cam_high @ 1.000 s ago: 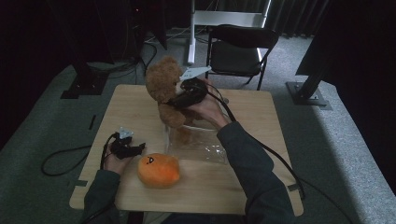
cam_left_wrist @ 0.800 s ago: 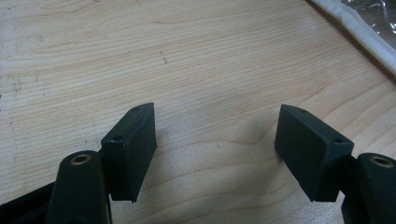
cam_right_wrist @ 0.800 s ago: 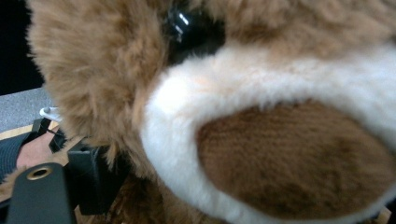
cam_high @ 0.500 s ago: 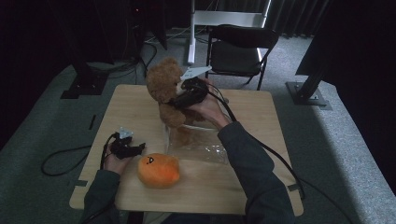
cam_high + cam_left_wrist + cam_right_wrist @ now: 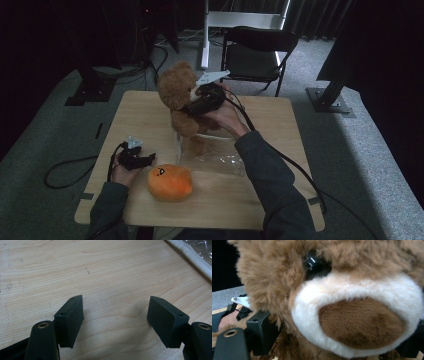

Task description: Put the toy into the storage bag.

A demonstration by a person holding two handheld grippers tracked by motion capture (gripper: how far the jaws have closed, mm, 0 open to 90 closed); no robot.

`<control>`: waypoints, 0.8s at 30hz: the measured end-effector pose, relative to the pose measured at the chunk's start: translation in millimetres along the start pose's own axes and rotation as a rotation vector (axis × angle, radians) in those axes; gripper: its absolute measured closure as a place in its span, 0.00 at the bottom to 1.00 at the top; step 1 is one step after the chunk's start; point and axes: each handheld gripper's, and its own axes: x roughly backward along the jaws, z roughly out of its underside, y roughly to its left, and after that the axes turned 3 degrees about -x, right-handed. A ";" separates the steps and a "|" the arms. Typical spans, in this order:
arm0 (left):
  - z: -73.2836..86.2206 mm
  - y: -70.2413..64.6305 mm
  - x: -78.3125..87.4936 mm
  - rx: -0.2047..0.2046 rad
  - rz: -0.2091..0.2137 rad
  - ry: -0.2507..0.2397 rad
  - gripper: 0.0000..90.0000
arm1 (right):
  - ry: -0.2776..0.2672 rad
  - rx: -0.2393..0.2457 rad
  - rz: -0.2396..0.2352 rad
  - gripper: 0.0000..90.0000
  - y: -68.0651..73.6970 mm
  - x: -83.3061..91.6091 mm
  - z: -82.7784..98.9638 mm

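Observation:
A brown teddy bear (image 5: 177, 90) stands upright at the middle back of the wooden table (image 5: 280, 120), its legs down in a clear plastic bag (image 5: 212, 152). My right gripper (image 5: 194, 107) is shut on the bear at the neck. In the right gripper view the bear's muzzle (image 5: 352, 315) sits between the jaws of that gripper (image 5: 337, 340). My left gripper (image 5: 145, 159) rests low at the table's left, open, beside an orange plush toy (image 5: 170, 182). Bare wood (image 5: 100, 270) lies between the pads of the left gripper (image 5: 115, 322), and the bag's edge (image 5: 197, 260) runs past the upper right.
A black folding chair (image 5: 257, 55) stands just behind the table. Cables trail off the left side (image 5: 65, 172) and right side (image 5: 300, 175). Black stand bases (image 5: 330, 100) sit on the grey carpet around the table.

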 end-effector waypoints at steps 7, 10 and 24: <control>0.0 0.0 0.0 0.000 0.000 0.000 0.33 | -0.005 -0.008 0.004 0.12 -2.7 2.0 1.0; 0.0 0.0 0.0 0.000 0.000 0.000 0.33 | -0.006 -0.005 0.008 0.12 -2.9 2.1 0.8; 0.0 0.0 0.0 0.000 0.000 0.000 0.33 | -0.025 0.005 0.025 0.12 -2.2 4.1 -0.1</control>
